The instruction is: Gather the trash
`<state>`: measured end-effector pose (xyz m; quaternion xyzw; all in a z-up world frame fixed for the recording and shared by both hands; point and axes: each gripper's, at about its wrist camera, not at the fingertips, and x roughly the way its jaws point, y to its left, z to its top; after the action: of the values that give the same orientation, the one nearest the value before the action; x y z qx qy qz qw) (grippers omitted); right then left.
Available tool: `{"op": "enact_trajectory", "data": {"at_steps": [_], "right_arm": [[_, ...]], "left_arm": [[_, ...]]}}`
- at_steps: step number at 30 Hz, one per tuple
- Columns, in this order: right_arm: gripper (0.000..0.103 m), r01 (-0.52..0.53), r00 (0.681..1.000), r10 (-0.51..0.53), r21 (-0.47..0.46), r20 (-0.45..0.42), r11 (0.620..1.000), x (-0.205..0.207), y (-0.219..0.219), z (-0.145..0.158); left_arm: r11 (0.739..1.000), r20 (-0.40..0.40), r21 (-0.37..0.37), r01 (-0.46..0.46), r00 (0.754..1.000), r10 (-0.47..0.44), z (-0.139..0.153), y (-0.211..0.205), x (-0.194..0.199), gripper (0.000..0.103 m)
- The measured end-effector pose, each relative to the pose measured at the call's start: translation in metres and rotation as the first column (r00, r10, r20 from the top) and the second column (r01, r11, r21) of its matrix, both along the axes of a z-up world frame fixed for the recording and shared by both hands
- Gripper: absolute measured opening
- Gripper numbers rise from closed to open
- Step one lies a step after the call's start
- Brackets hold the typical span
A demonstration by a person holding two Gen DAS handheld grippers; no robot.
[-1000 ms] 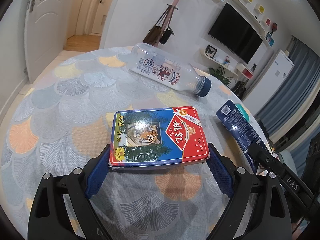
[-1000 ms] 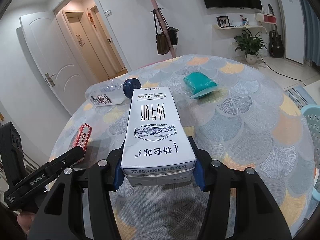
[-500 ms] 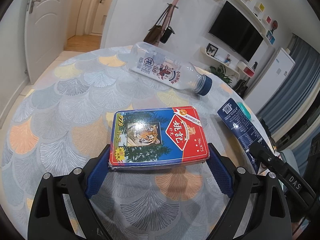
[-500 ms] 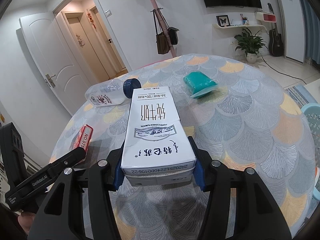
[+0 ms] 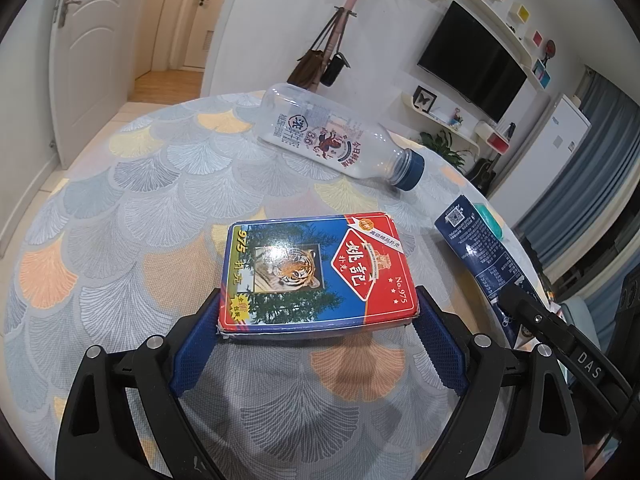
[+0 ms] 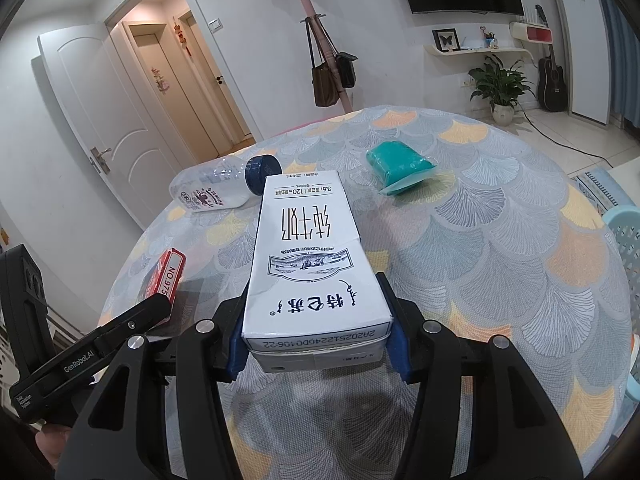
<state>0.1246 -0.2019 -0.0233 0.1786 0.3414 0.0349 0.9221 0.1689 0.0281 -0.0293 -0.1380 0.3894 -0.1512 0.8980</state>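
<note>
Left hand-held gripper (image 5: pixel 318 326) clamped on card box (image 5: pixel 316 272), right hand-held gripper (image 6: pixel 316 344) clamped on milk carton (image 6: pixel 308 256). Gripped only at near ends: likely to droop or slip free if swung fast off table (image 5: pixel 120 220).

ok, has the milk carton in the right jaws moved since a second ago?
No. The milk carton sits in the same spot: its far end meets the bottle's blue cap as before, and the teal pack keeps its offset.

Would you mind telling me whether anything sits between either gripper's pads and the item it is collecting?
Nothing visible does. The left gripper clamps the playing card box directly, and the right gripper clamps the milk carton directly.
</note>
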Motion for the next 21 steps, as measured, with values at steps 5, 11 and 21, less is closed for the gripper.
{"op": "enact_trajectory", "data": {"at_steps": [5,11,21], "right_arm": [[0.052,0.0,1.0,0.0,0.002,0.0,1.0,0.0004,-0.0001,-0.0002],[0.052,0.0,1.0,0.0,0.004,0.0,1.0,0.0004,0.0008,-0.0008],[0.052,0.003,1.0,-0.003,0.014,0.005,1.0,-0.0005,-0.0009,-0.001]], "left_arm": [[1.0,0.0,0.0,0.0,1.0,0.0,0.0,0.0001,0.0001,0.088],[1.0,0.0,0.001,0.0,1.0,0.0,0.0002,-0.0002,-0.0003,0.088],[1.0,0.0,0.001,0.0,1.0,0.0,0.0005,-0.0003,-0.0003,0.088]]}}
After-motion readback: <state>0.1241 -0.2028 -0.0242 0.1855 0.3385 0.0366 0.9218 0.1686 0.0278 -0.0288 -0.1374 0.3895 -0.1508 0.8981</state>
